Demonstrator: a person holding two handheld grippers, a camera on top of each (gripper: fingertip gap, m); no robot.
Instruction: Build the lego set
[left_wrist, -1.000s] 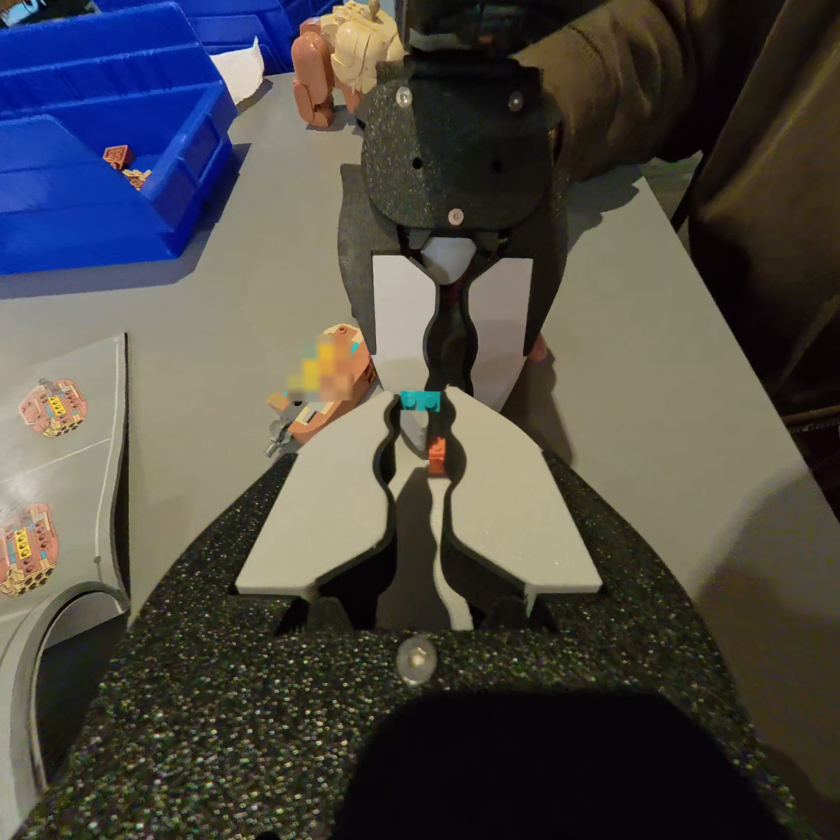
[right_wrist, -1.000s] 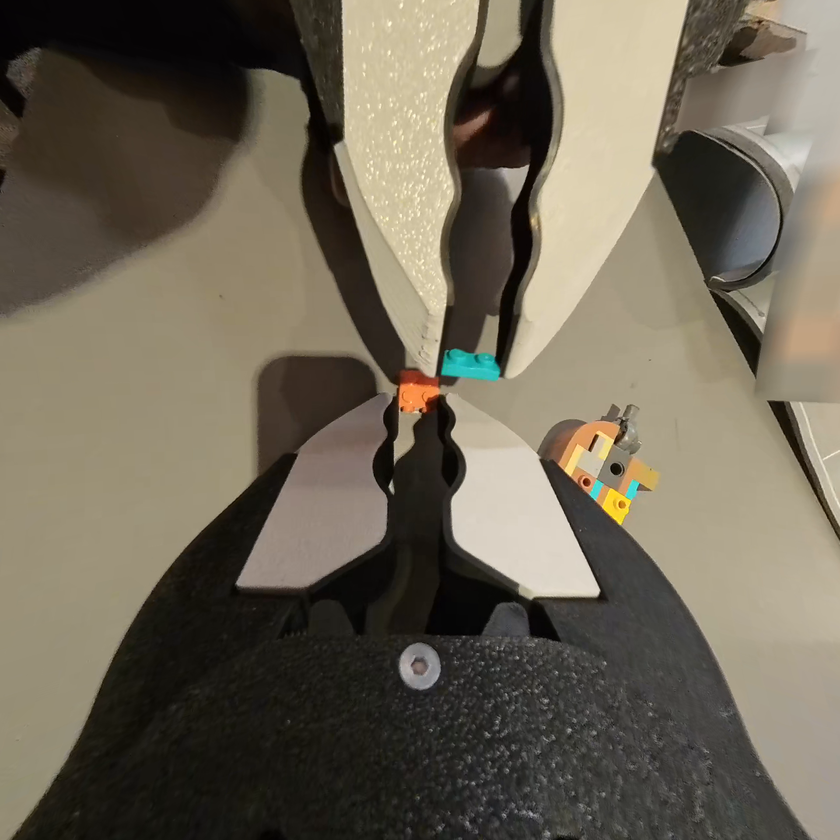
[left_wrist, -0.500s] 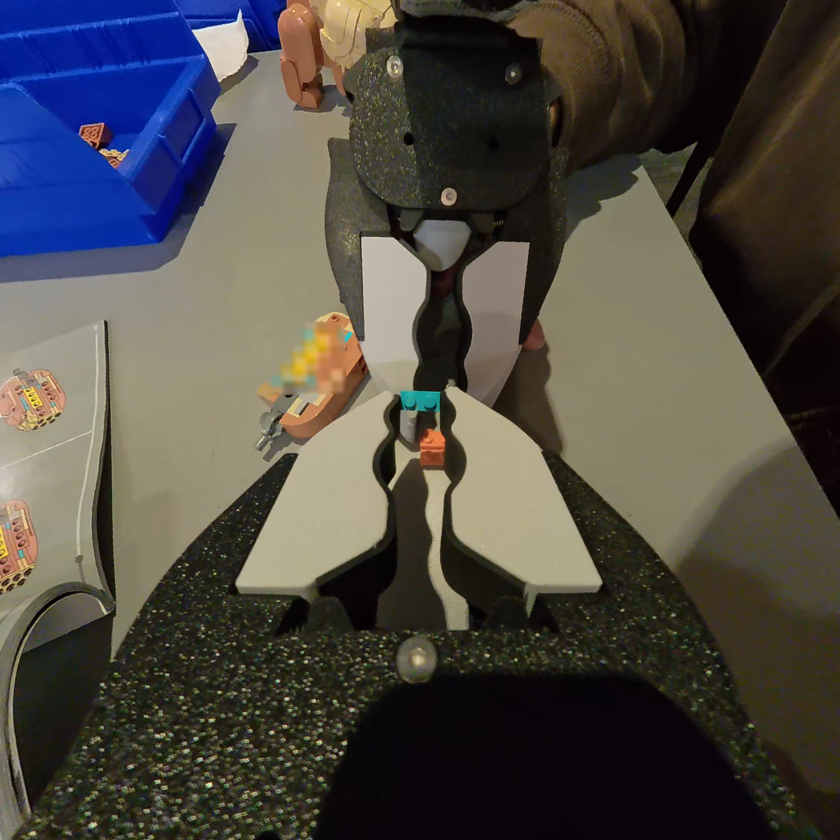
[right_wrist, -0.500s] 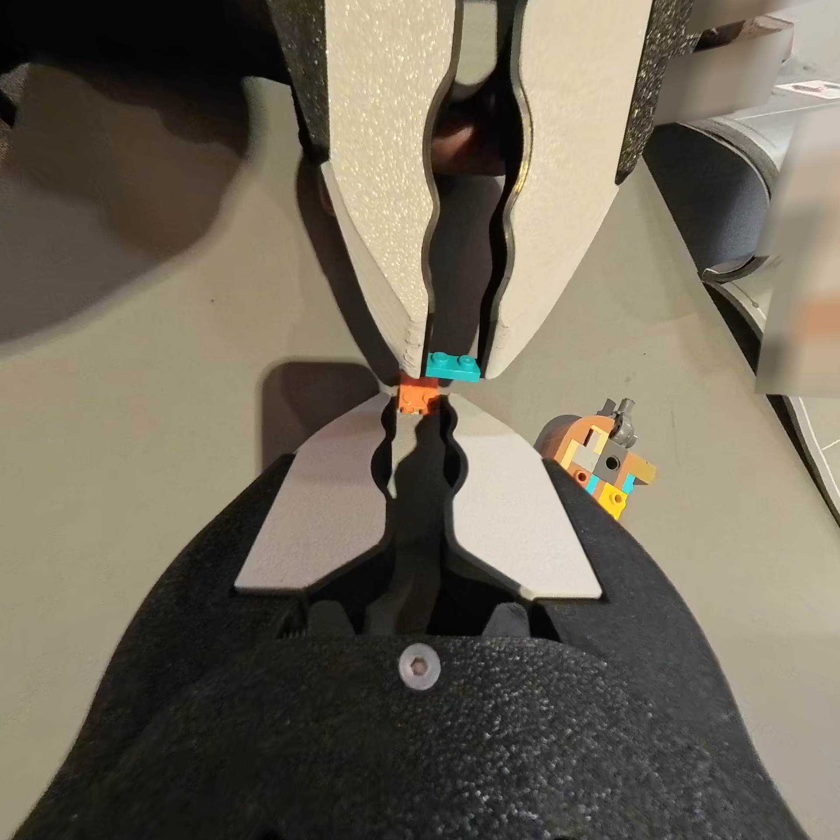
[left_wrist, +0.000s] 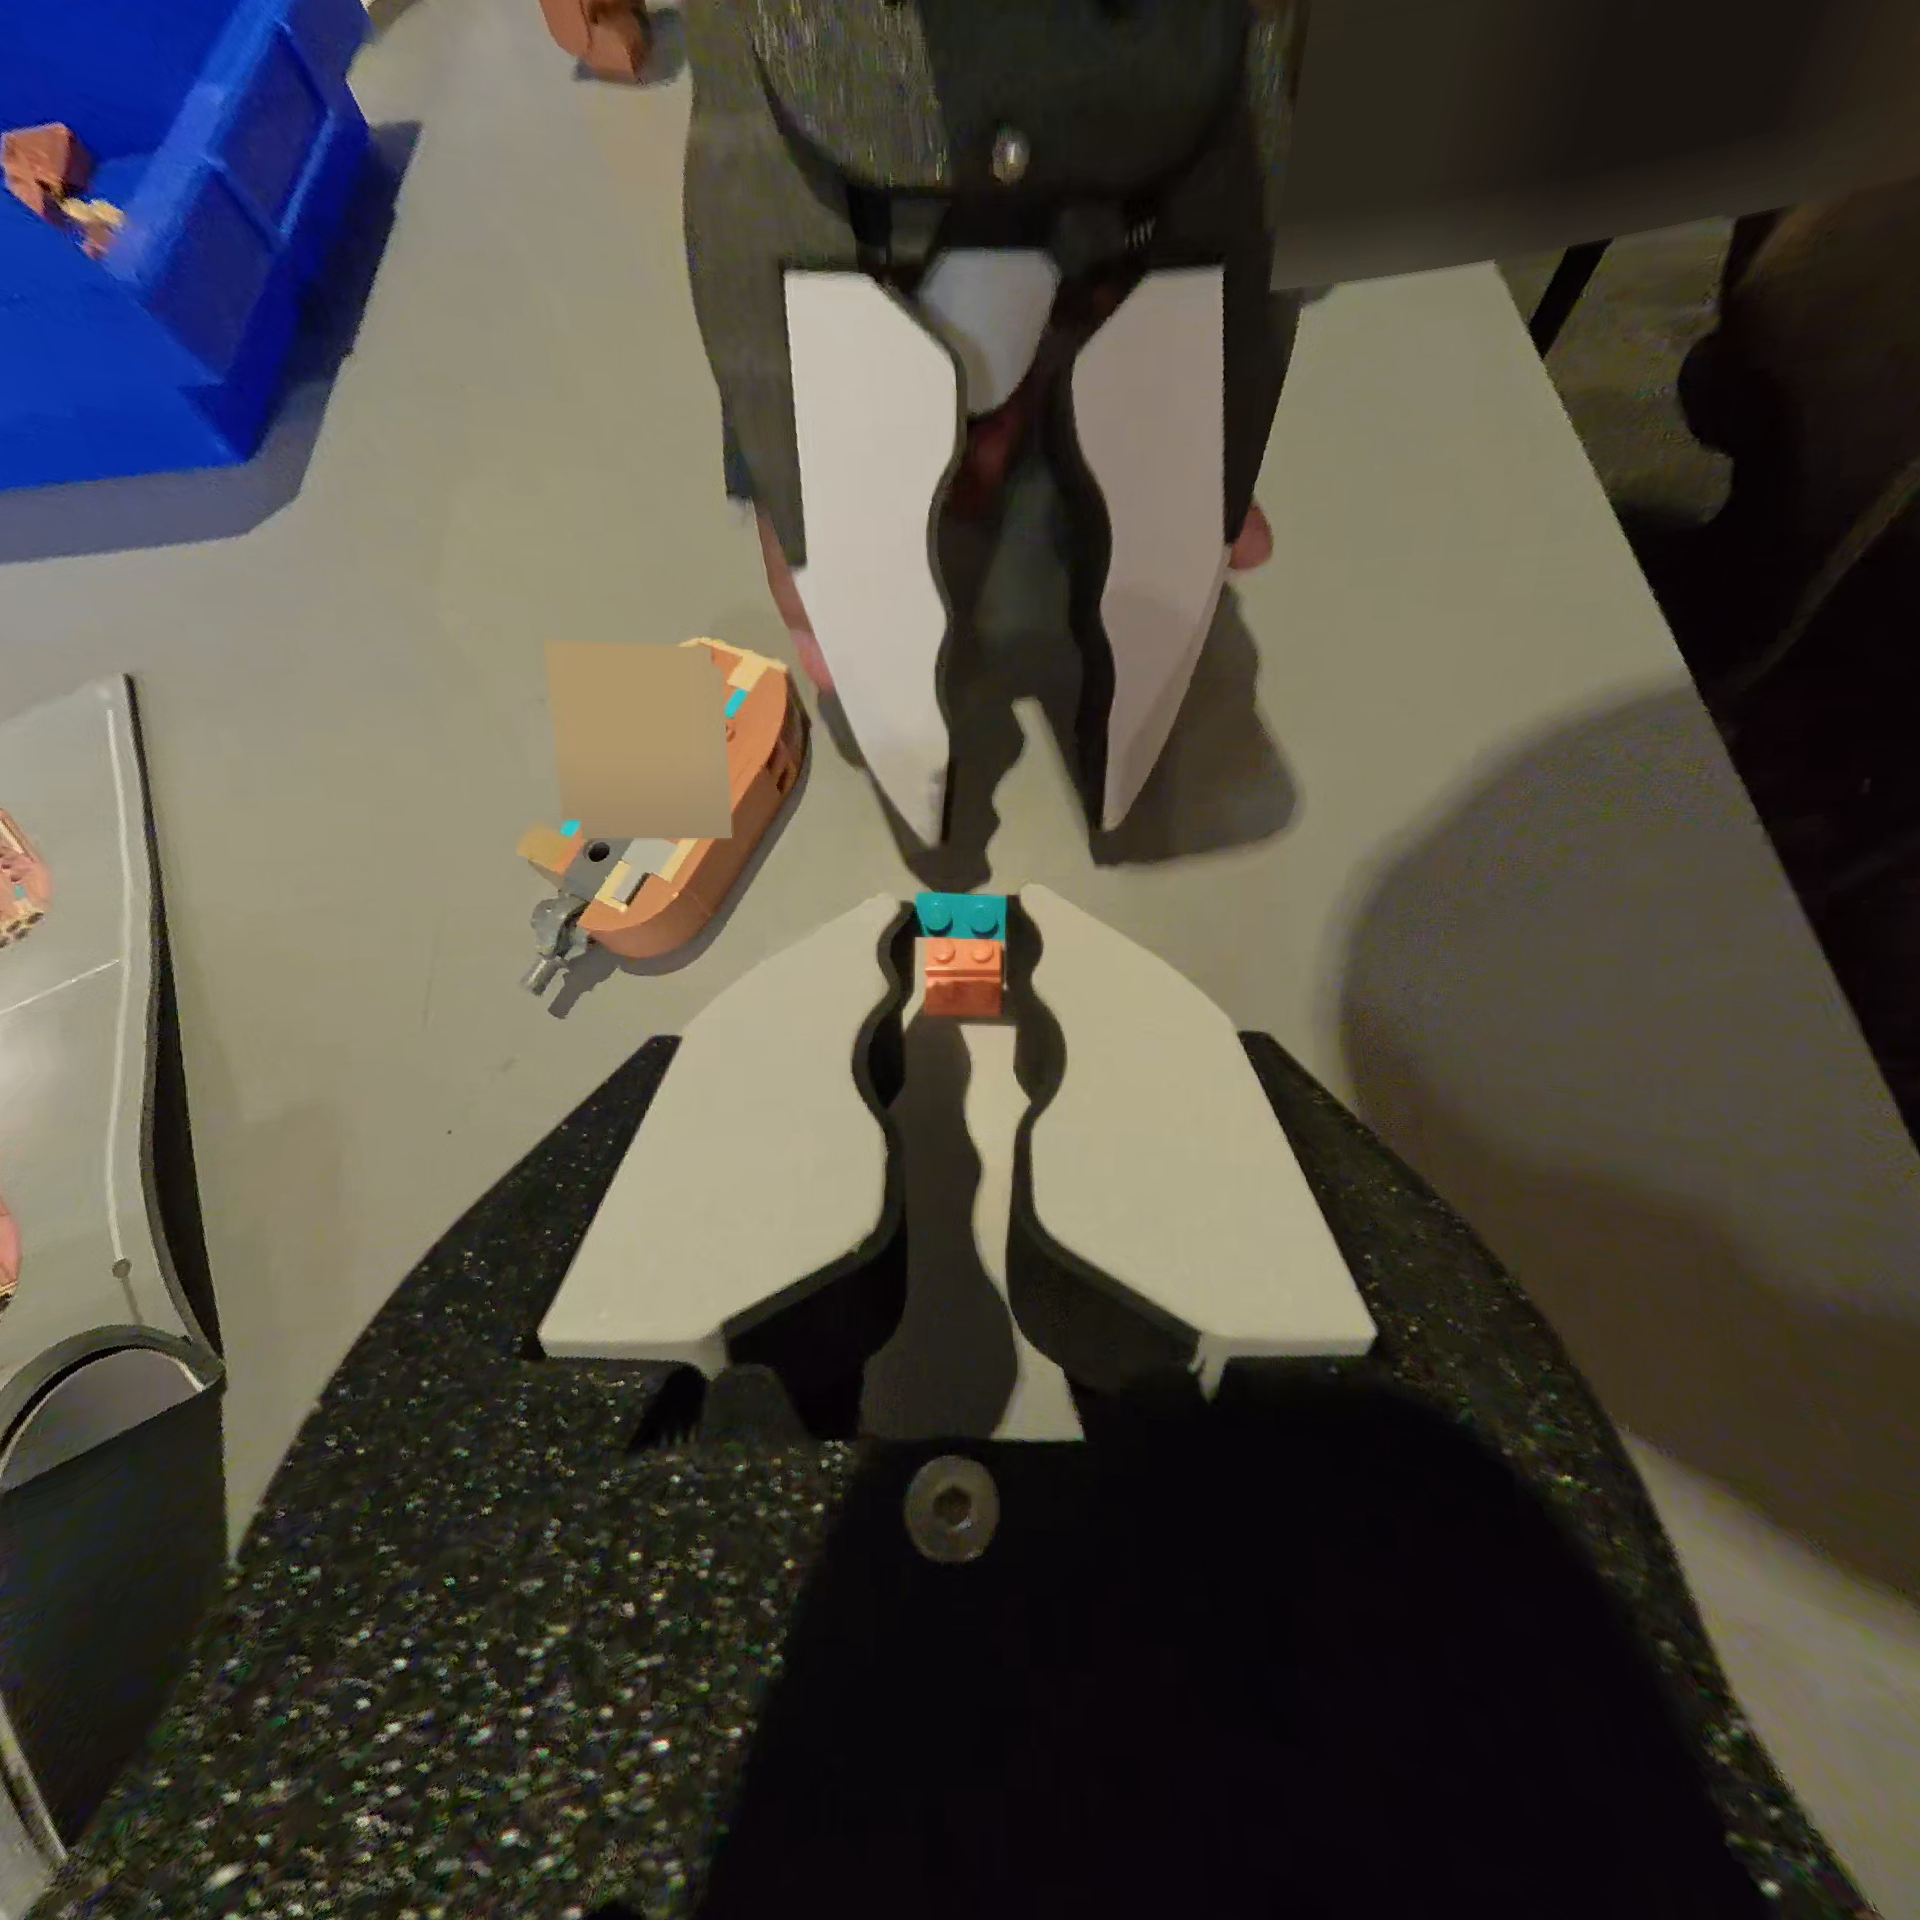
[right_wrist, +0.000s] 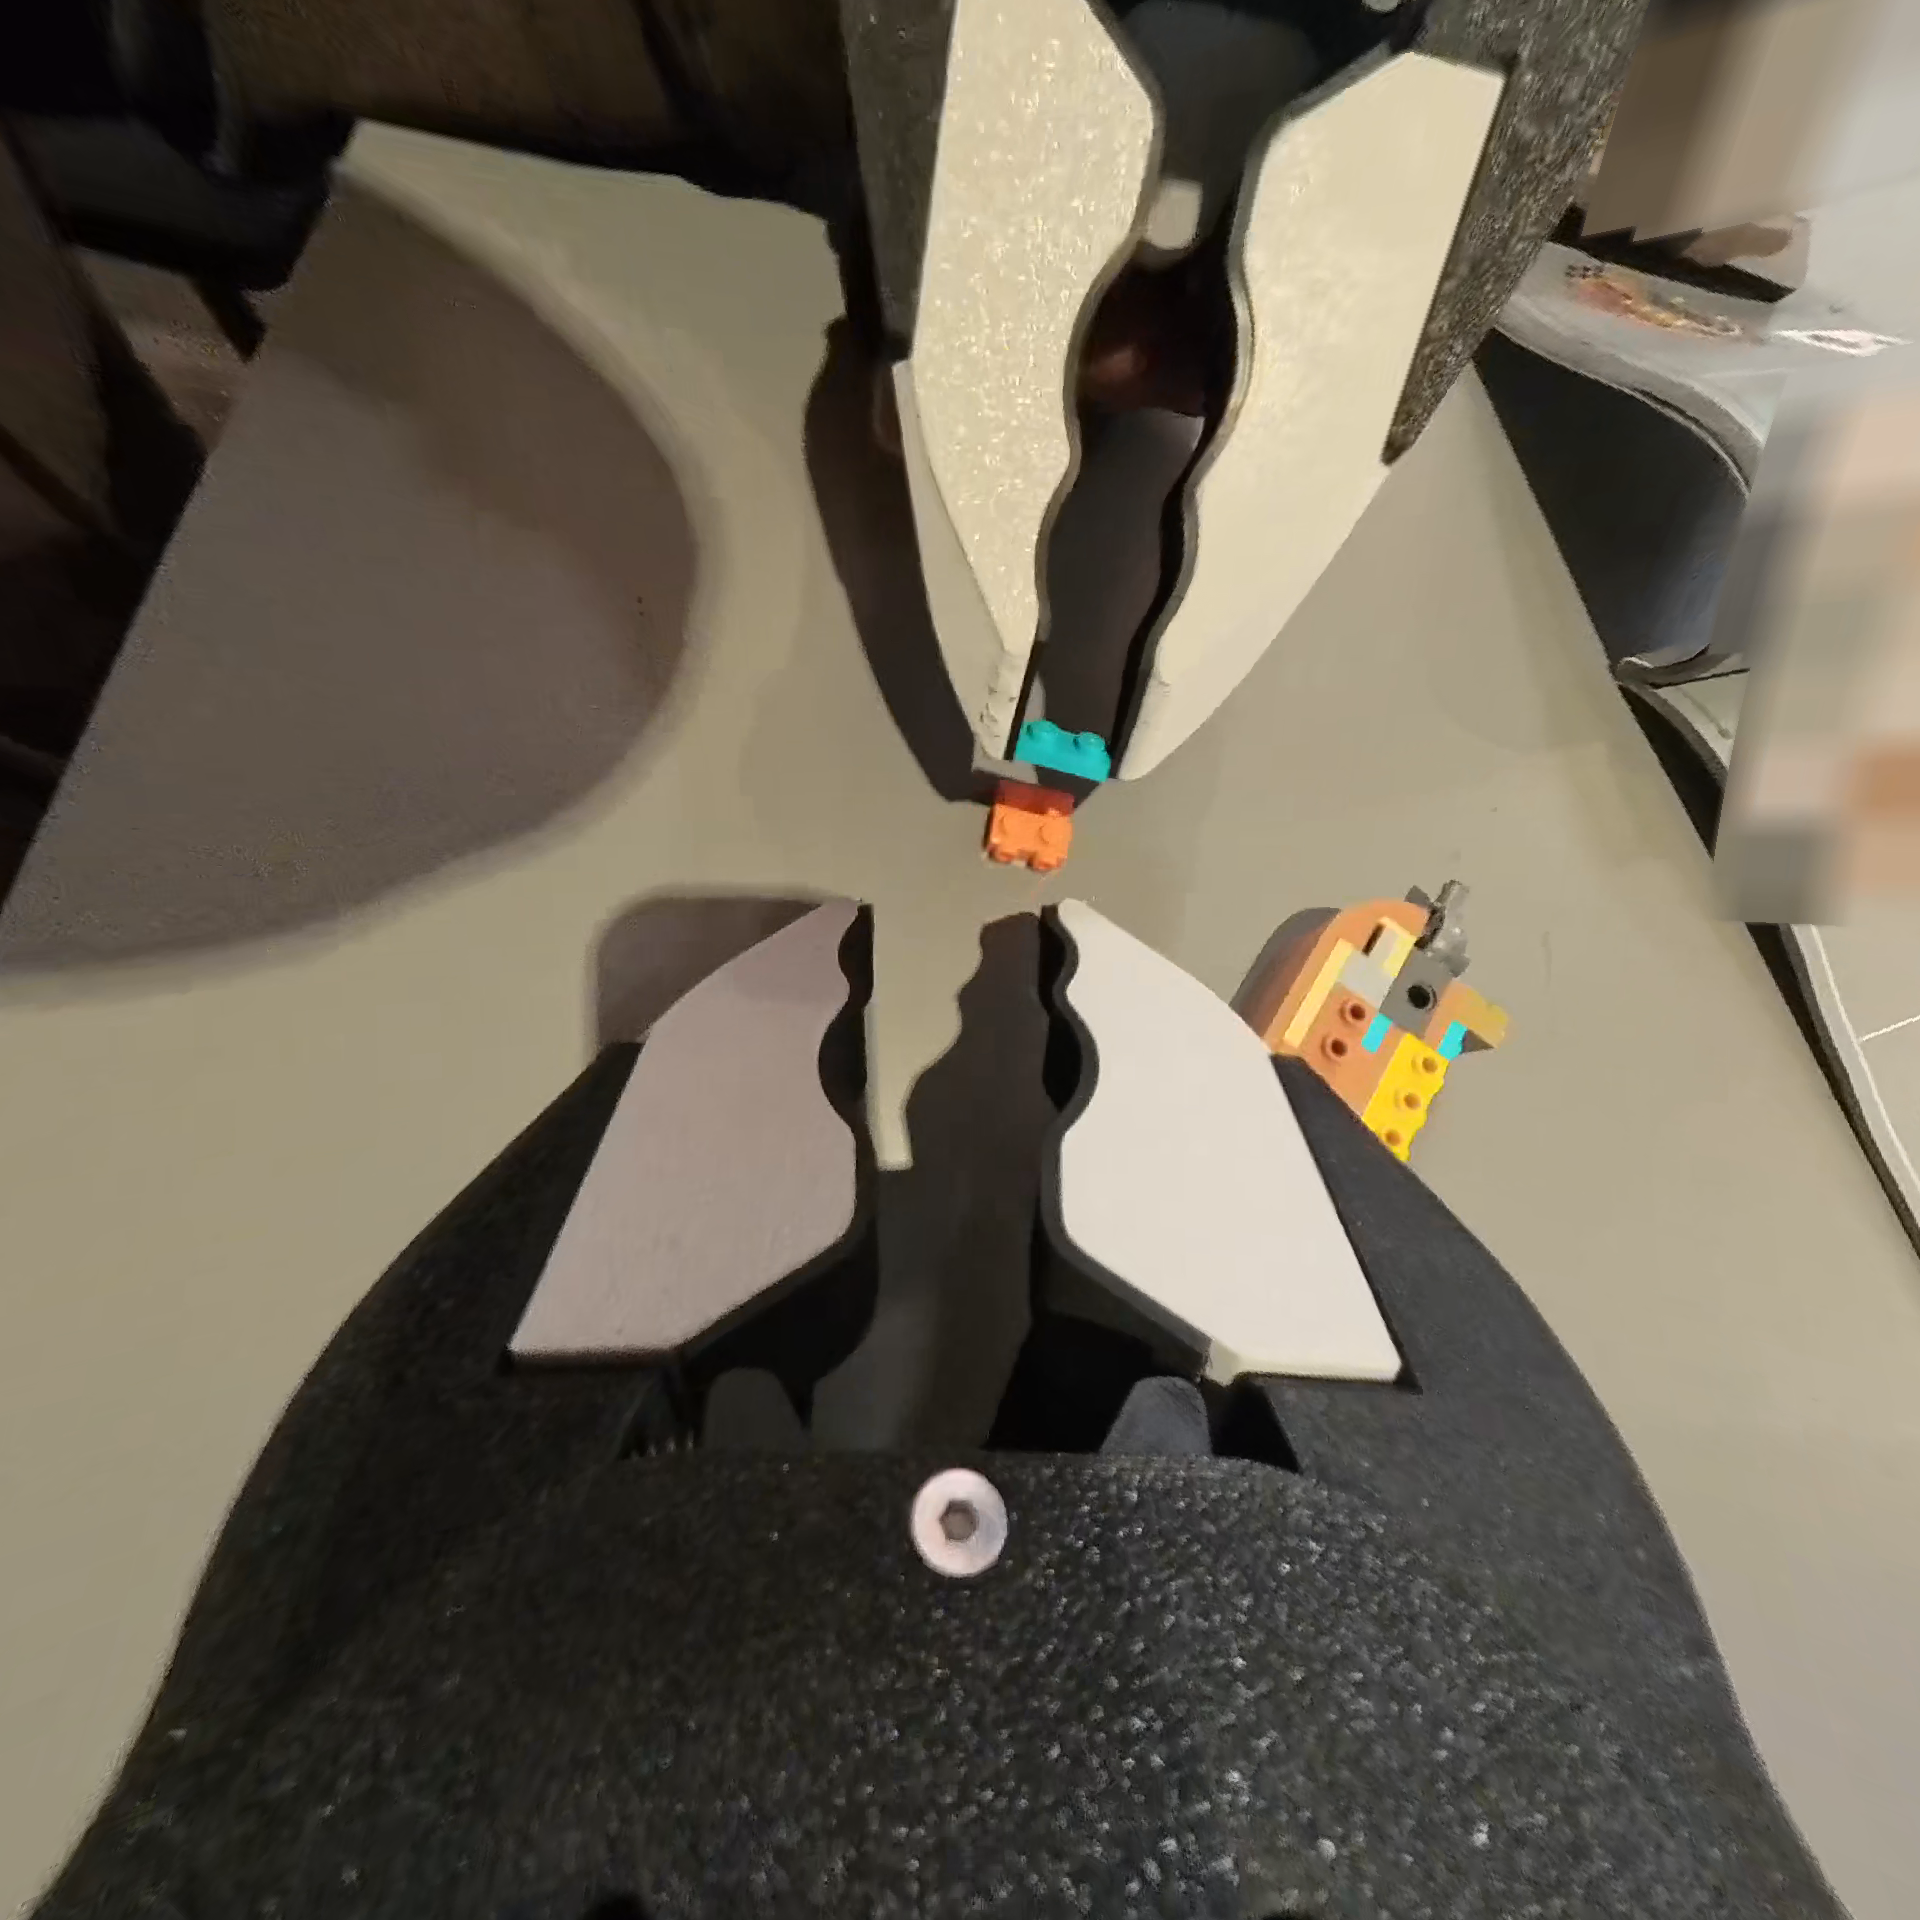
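My left tongs (left_wrist: 961, 920) pinch the teal plate (left_wrist: 962, 914) by its two ends, with the orange brick (left_wrist: 964, 977) hanging joined to it, so the pair is held clear of the bench (left_wrist: 416, 665) where I can see the join. My right tongs (right_wrist: 956, 914) stand spread and empty, just short of the orange brick, I judge having let go once it seated. The half-built brown model (left_wrist: 707, 842) lies on its side near by, within reach for the next fitting.
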